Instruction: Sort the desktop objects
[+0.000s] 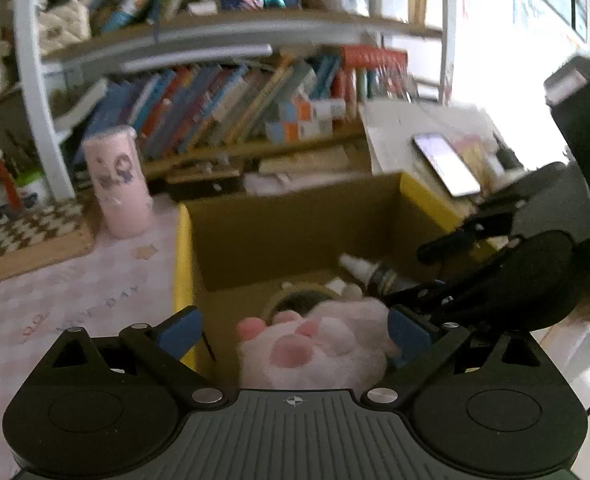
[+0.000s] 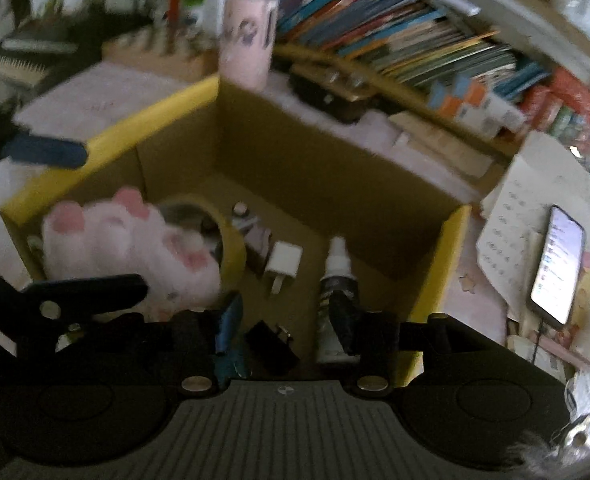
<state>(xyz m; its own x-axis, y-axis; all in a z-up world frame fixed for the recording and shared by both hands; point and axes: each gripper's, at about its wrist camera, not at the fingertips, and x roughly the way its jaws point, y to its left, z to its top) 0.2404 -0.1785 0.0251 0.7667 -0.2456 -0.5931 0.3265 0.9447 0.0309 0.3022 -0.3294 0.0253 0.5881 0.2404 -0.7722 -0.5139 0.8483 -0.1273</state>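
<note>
Over the cardboard box (image 2: 263, 168) both grippers are hanging — the left gripper (image 1: 295, 330) spreading its fingers wide around the plush paw (image 1: 319, 344) lying inside, the right gripper (image 2: 291, 328) standing open above the small bottle (image 2: 337, 292) and white plug (image 2: 283, 264).

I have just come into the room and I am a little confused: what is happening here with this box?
A person with two handheld grippers is sorting desk items into a yellow-edged cardboard box. The left gripper, open, is over a pink plush paw at the box's near edge. The right gripper is open above a spray bottle in the box. A tape roll and white charger lie inside.
</note>
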